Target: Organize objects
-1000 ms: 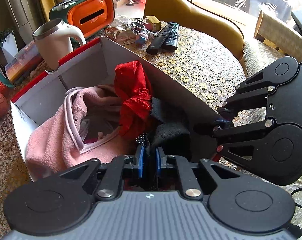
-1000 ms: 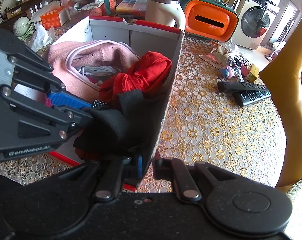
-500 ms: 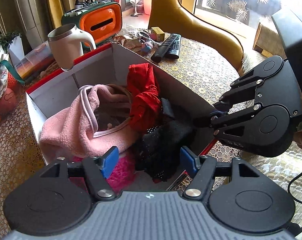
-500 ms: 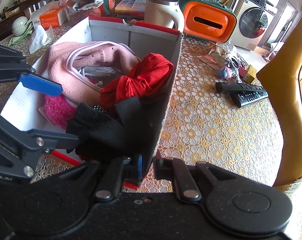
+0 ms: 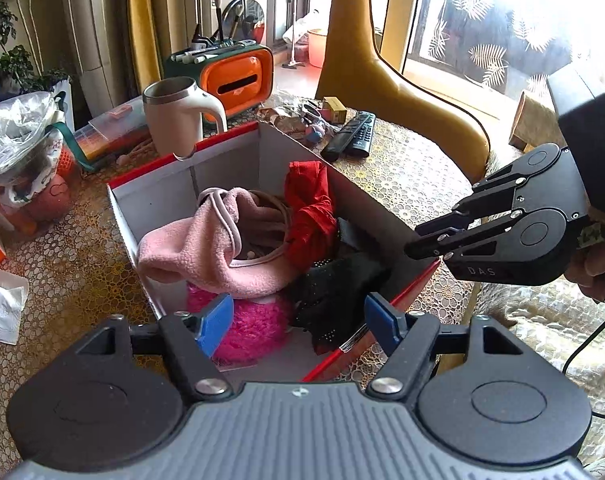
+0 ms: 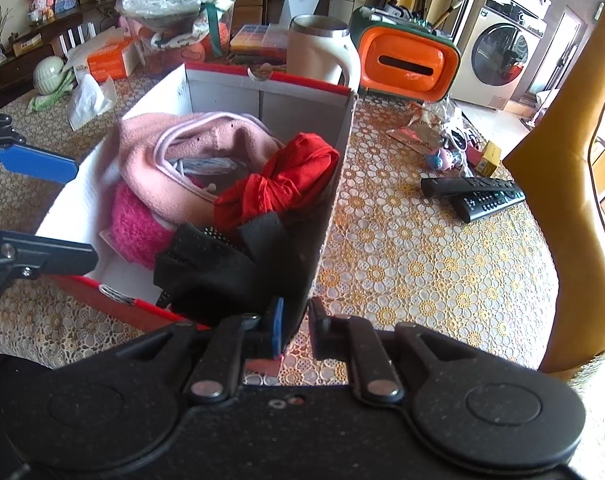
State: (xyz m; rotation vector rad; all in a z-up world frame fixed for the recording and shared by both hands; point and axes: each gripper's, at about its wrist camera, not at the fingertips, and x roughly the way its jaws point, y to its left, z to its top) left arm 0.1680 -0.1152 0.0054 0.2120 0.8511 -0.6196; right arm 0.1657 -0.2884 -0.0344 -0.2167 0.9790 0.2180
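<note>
Left hand-held gripper [image 5: 298, 322] tilted down, jaws just opened, empty.

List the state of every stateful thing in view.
shoebox: lidless, holding clothes
left gripper: open, jaws just opened, nothing between
right gripper: jaws just opened slightly, shoebox wall between
white mug: upright, no lid
washing machine: door shut
</note>
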